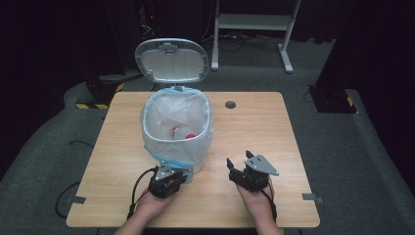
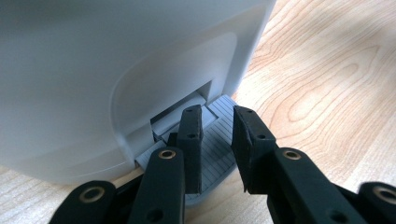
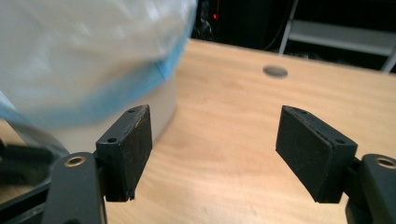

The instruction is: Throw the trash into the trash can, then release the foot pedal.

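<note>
- Step in hand, as I judge it: holding the lid open — the left gripper (image 2: 215,154) bears on the ribbed grey foot pedal (image 2: 217,144) at the base of the white plastic pedal bin (image 1: 177,128), and the bin's grey-rimmed oval lid (image 1: 172,60) stands up behind the opening.
- Left gripper state: jaws narrowed with a slim gap between them, nothing between the pads; they lie over the pedal, tips pointing at the slot in the bin wall. Whether they press it or merely rest, I cannot tell.
- Right gripper (image 1: 239,164): jaws spread wide, empty, low over the bare wooden counter (image 1: 254,122); the bin sits just to its left, near but apart.
- Bin is lined with a clear bag with blue hem (image 1: 169,154); inside, ahead of the left gripper, lies a pale bottle with a red cap (image 1: 182,133) — blurred, shape uncertain.
- Next move, judged: easing the left gripper off the pedal slowly so the lid does not slam; right gripper needs to stay clear of the bag.
- Count: bins 1; lids 1; pedals 1; bags 1; bottles 1 seen; grippers 2; counter 1.
</note>
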Available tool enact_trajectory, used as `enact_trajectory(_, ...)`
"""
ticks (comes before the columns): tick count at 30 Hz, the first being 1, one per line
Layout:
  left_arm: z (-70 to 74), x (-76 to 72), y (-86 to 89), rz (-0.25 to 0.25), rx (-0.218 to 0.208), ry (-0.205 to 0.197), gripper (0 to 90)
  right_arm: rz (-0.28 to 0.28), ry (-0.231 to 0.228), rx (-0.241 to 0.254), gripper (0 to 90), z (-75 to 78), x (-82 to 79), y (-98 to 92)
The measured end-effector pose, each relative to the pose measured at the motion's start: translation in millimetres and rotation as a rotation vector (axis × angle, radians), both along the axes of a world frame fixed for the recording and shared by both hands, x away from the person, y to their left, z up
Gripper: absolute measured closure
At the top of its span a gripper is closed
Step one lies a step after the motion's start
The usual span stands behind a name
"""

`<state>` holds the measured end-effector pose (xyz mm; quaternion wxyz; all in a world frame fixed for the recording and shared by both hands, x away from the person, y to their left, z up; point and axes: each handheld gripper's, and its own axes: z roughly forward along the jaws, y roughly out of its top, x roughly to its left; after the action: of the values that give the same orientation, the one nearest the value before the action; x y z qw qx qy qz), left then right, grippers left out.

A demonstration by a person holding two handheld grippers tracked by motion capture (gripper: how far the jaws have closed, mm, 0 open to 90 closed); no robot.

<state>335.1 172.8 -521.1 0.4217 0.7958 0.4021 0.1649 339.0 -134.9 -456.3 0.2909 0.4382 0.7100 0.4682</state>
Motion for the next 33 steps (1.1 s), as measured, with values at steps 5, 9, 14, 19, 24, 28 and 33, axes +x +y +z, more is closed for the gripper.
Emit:
enact_trajectory(5, 0.4, 0.7, 1.4, -0.012, -0.016, 0.008, 68.7, -0.028, 0.029, 0.005, 26.7, -16.4, -4.1, -12.8)
enact_trajectory(9, 0.7, -1.8, 0.3, -0.047, -0.010, -0.005, 60.0, -0.055, 0.048, 0.001, 26.8, -23.4, -5.3, -22.0)
enact_trajectory(14, 1.8, -5.8, 3.3, -0.053, -0.010, -0.014, 53.1, -0.086, 0.076, 0.001, 26.9, -30.6, -3.7, -32.1)
enact_trajectory(19, 7.6, -13.3, 10.8, -0.029, -0.045, -0.059, 49.6, -0.116, 0.113, -0.022, 27.6, -40.2, 4.2, -40.2)
enact_trajectory(24, 9.9, -20.5, 25.8, -0.024, -0.041, -0.062, 45.7, -0.141, 0.170, -0.032, 26.8, -50.2, 15.0, -45.6)
enact_trajectory(28, 2.0, -27.1, 50.5, 0.013, -0.015, -0.042, 41.9, -0.147, 0.210, -0.059, 26.6, -57.8, 22.6, -48.4)
enact_trajectory(33, -0.3, -30.2, 94.3, 0.111, 0.061, -0.066, 35.9, -0.165, 0.241, -0.098, 28.5, -63.8, 27.9, -54.9)
